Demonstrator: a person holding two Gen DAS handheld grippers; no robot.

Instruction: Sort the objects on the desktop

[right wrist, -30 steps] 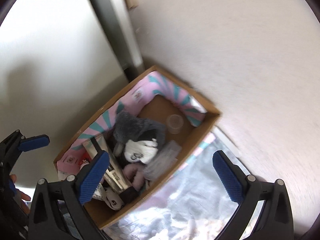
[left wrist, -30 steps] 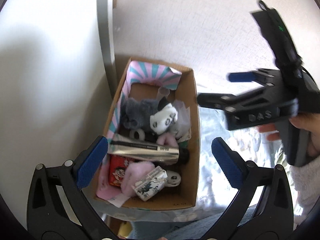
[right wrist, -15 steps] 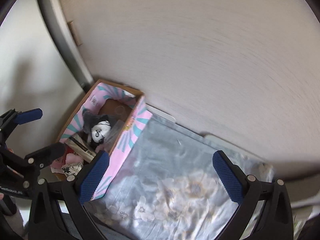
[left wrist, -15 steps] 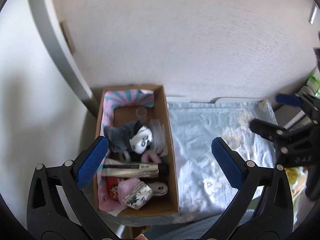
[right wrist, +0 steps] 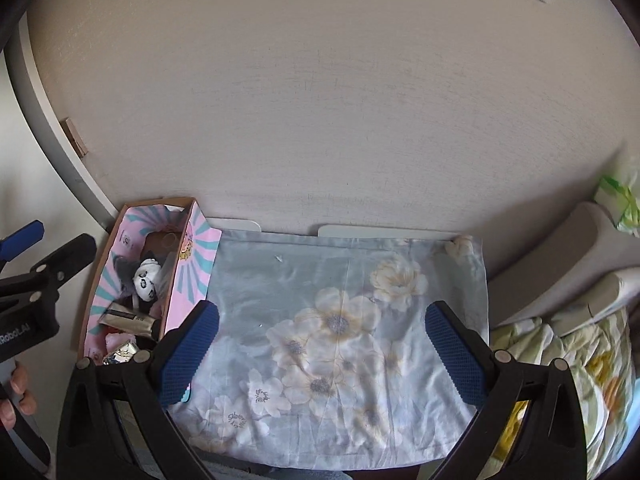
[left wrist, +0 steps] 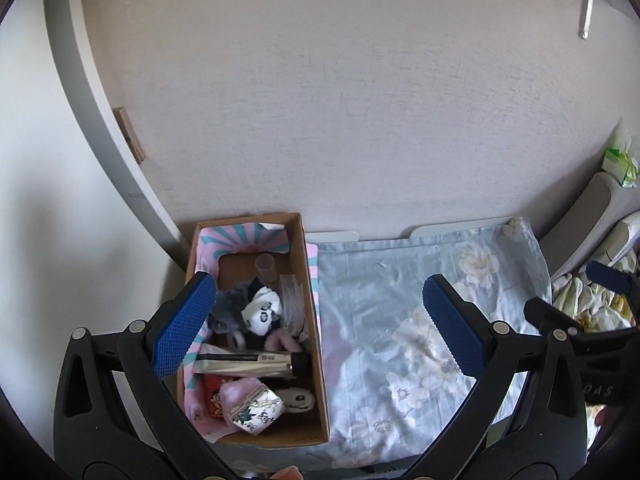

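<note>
A cardboard box [left wrist: 312, 332] [right wrist: 120, 224] with pink and teal lining stands at the left end of a small table against the wall. Inside lie a panda sock [left wrist: 262, 309] [right wrist: 146, 276], a silver tube [left wrist: 244, 362] [right wrist: 128, 320], a clear cup [left wrist: 266, 267], pink fluffy items [left wrist: 236, 394] and a patterned pouch [left wrist: 256, 410]. My left gripper [left wrist: 320, 324] hangs open above the box's right wall, holding nothing. My right gripper [right wrist: 320, 344] stands open over the flowered cloth [right wrist: 340, 320] [left wrist: 420, 320], empty. Each gripper shows at the edge of the other's view.
The pale blue flowered cloth covers the table top right of the box. A textured wall [right wrist: 320, 120] runs behind. A grey frame [left wrist: 100, 120] rises at the left. Grey cushions [right wrist: 560, 264], a green and white packet [right wrist: 618, 204] and patterned bedding [right wrist: 580, 380] lie at the right.
Both grippers have pulled up and back from the box; the right one swung right over the cloth. Both stay open and empty.
</note>
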